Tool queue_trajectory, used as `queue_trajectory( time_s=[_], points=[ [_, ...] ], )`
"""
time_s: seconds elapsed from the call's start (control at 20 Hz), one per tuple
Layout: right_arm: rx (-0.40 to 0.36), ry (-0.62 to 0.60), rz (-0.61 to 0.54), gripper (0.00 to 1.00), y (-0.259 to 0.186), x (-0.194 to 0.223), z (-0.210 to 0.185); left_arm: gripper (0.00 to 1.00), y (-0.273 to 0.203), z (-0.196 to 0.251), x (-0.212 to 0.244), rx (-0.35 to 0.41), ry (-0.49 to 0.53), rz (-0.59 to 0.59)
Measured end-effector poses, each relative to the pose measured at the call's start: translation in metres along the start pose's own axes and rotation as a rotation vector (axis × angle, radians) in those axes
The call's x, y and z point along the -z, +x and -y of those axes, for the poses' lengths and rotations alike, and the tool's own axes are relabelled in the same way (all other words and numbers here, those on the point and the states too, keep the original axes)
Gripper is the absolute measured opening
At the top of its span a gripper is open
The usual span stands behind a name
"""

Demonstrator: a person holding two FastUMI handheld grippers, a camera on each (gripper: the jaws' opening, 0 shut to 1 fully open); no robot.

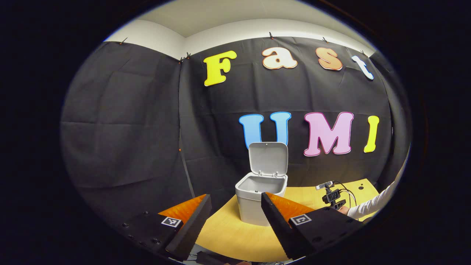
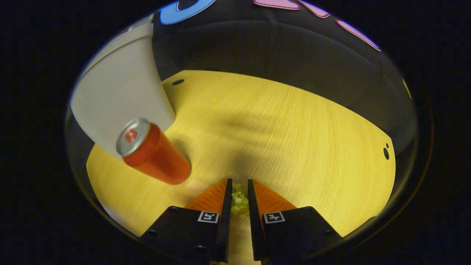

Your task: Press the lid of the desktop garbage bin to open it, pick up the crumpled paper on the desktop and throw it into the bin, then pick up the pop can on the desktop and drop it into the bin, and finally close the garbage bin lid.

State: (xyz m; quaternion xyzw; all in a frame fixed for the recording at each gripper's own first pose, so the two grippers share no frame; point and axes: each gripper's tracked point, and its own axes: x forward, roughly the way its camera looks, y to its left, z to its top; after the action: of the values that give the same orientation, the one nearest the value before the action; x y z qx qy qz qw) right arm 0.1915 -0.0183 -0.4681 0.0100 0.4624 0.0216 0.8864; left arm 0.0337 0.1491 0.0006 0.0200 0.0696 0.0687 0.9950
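Crumpled paper (image 2: 239, 200): pinched between right gripper (image 2: 239, 191) fingers, on desktop (image 2: 287, 125) near pop can (image 2: 154, 154), which stands beside bin (image 1: 257, 200). Lid (image 1: 268, 158) raised. Left gripper (image 1: 235, 206): jaws apart, empty.

Matt plastic bin (image 1: 257, 200), glossy metal can (image 2: 154, 152), wood-grain table (image 2: 287, 132).
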Motion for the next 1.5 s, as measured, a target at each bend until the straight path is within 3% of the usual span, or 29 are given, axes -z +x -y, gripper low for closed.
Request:
queue_trajectory(
  time_s=[0.25, 0.45, 0.7, 0.95, 1.2, 1.5],
  points=[
    [-0.032, -0.031, 0.267, 0.29, -0.073, -0.103, -0.016, 0.91, 0.004, 0.004, 0.002, 0.008, 0.01, 0.0],
    [-0.128, -0.082, 0.491, 0.28, -0.141, -0.211, -0.06, 0.91, 0.012, 0.012, -0.003, 0.04, -0.004, 0.019],
    [-0.285, -0.173, 0.669, 0.28, -0.224, -0.272, -0.121, 0.91, 0.02, 0.013, 0.002, 0.042, -0.035, 0.011],
    [-0.439, -0.254, 0.763, 0.28, -0.261, -0.315, -0.216, 0.92, 0.02, 0.001, 0.01, 0.004, -0.051, -0.007],
    [-0.502, -0.347, 0.764, 0.28, -0.249, -0.336, -0.287, 0.92, 0.005, -0.017, 0.008, -0.044, -0.043, -0.001],
    [-0.475, -0.415, 0.56, 0.28, -0.182, -0.31, -0.308, 0.92, -0.003, -0.026, 0.024, -0.057, -0.056, -0.024]
  ],
)
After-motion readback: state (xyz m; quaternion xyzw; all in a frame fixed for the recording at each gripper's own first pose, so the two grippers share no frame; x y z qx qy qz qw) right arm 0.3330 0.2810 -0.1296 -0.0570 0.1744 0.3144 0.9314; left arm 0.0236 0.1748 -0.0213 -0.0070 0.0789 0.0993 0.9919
